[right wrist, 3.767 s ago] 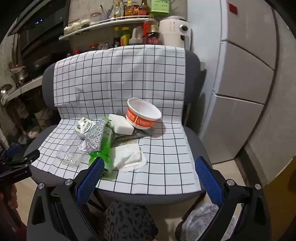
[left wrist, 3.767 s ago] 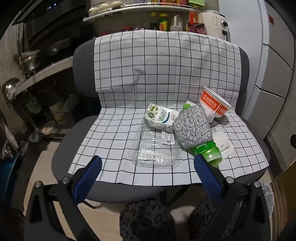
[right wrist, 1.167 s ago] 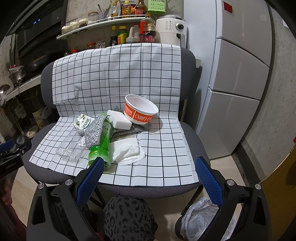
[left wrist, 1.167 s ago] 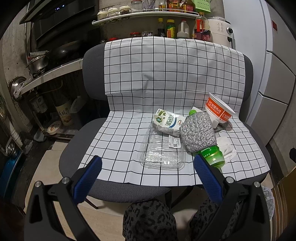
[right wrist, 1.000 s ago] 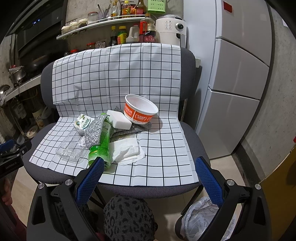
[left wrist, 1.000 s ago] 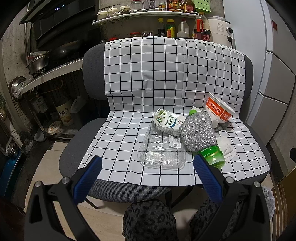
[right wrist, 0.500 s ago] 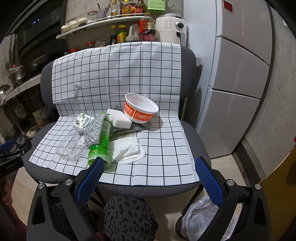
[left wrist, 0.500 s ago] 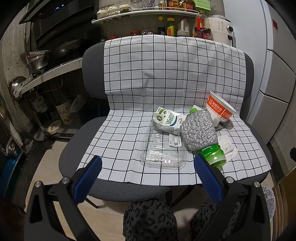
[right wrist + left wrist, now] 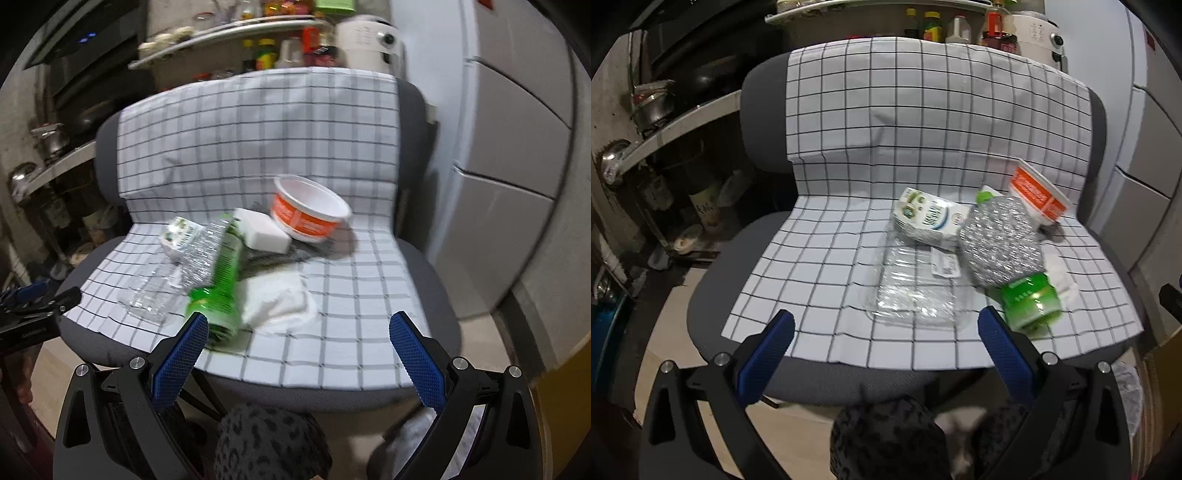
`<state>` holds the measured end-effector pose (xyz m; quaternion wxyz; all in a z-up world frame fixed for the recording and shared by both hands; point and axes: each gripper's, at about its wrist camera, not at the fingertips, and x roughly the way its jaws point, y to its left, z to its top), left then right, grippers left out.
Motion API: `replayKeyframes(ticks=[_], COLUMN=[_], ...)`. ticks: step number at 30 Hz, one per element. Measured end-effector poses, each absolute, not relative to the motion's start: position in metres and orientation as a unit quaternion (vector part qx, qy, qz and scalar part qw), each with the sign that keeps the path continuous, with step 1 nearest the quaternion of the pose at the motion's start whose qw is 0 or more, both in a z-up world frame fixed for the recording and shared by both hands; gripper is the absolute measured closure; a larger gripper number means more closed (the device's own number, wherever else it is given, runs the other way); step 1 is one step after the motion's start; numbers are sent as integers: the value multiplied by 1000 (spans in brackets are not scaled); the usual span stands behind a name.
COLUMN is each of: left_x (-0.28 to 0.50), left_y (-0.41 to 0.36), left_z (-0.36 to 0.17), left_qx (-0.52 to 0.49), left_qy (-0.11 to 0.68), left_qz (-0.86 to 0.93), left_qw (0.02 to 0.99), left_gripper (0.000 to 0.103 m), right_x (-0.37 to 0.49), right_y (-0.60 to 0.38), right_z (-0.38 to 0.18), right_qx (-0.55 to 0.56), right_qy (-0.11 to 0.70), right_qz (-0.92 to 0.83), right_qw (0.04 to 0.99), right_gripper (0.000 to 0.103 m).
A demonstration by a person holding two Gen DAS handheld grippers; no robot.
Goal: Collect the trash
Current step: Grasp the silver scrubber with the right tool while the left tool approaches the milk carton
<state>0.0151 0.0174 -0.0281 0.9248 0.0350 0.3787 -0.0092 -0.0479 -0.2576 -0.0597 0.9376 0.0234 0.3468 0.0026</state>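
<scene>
Trash lies on a checked cloth (image 9: 827, 266) over a grey chair seat: a clear plastic tray (image 9: 912, 288), a milk carton (image 9: 927, 221), a green bottle (image 9: 1030, 302) under a silver wrapper (image 9: 997, 243), an orange-and-white bowl (image 9: 310, 214), a white block (image 9: 266, 230) and crumpled tissue (image 9: 277, 299). My left gripper (image 9: 886, 332) is open and empty, just short of the tray at the seat's front edge. My right gripper (image 9: 295, 332) is open and empty, in front of the tissue and the green bottle (image 9: 221, 280).
A white fridge (image 9: 517, 147) stands to the right of the chair. Shelves with pots (image 9: 653, 107) and bottles (image 9: 931, 26) are behind and to the left. A plastic bag (image 9: 1126, 391) lies on the floor at the lower right. My knees (image 9: 886, 435) are below the grippers.
Both grippers have moved forward toward the chair seat, so the trash looks larger and nearer. The right view is blurred with motion. Both stay open and empty.
</scene>
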Motion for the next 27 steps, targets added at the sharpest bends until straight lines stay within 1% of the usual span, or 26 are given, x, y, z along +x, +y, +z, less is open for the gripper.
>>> replayKeyframes(ticks=[3, 5, 8, 11, 14, 17, 20, 21, 22, 23, 24, 27], left_x=[23, 32, 45, 52, 61, 68, 78, 80, 83, 85, 87, 92], left_y=[18, 21, 30, 37, 45, 45, 45, 46, 46, 47, 49, 54], left_z=[-33, -40, -47, -51, -56, -62, -69, -70, -72, -74, -75, -79], left_qx=[51, 57, 39, 30, -9, 11, 24, 26, 27, 25, 21, 9], left_qy=[368, 380, 407, 410, 418, 418, 429, 430, 428, 428, 431, 435], left_qz=[17, 26, 15, 20, 6, 16, 13, 15, 14, 11, 9, 3], left_qw=[928, 923, 912, 912, 909, 908, 903, 902, 903, 903, 902, 901], left_gripper=[7, 6, 6, 6, 6, 6, 7, 7, 7, 7, 7, 7], right_x=[-32, -22, -1, 16, 34, 52, 70, 73, 78, 83, 89, 101], right_y=[-251, -245, -231, -218, -208, -196, -188, -187, -184, -183, -182, -182], right_z=[-65, -66, -72, -78, -85, -92, -100, -102, -105, -108, -112, -122], right_qx=[30, 35, 24, 27, 28, 20, 17, 15, 12, 9, 9, 17], right_qy=[332, 329, 341, 353, 359, 359, 365, 365, 367, 372, 379, 392], right_qz=[21, 31, 56, 85, 105, 110, 121, 123, 124, 122, 121, 124], right_qw=[942, 943, 938, 931, 927, 926, 923, 923, 922, 920, 917, 912], right_gripper=[6, 6, 6, 6, 7, 11, 12, 14, 19, 37, 39, 39])
